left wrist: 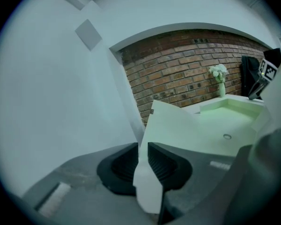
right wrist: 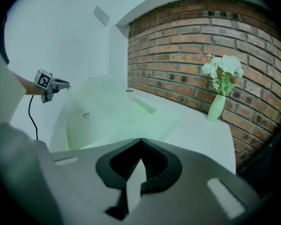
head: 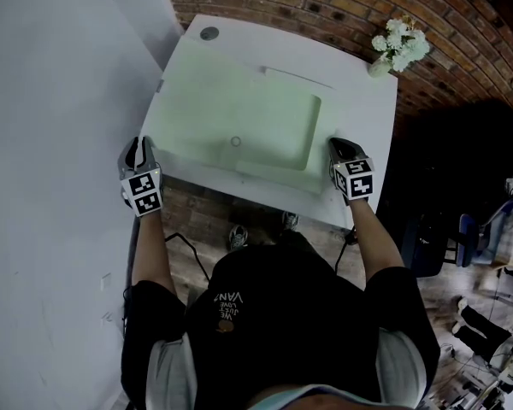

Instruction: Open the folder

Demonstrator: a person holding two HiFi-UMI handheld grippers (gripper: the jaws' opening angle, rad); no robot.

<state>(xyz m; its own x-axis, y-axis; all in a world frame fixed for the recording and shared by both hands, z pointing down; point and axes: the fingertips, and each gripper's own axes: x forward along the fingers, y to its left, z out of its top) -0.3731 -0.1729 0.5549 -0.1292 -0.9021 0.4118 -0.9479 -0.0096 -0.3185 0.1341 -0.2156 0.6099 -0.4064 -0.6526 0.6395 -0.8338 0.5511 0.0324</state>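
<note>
The pale green folder (head: 239, 109) lies flat on the white table (head: 368, 118). Its long axis runs along the table's near edge, and its snap (head: 235, 141) faces up. We see the left gripper (left wrist: 141, 163) at the table's near left corner, its jaws nearly together and pinching the folder's lifted left edge. The right gripper (right wrist: 139, 165) is at the table's near right edge, clamped on the folder's right corner. Flowers (head: 399, 45) mark the table's far right corner.

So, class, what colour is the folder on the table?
The flat plastic folder is pale green; head view shows it best.
</note>
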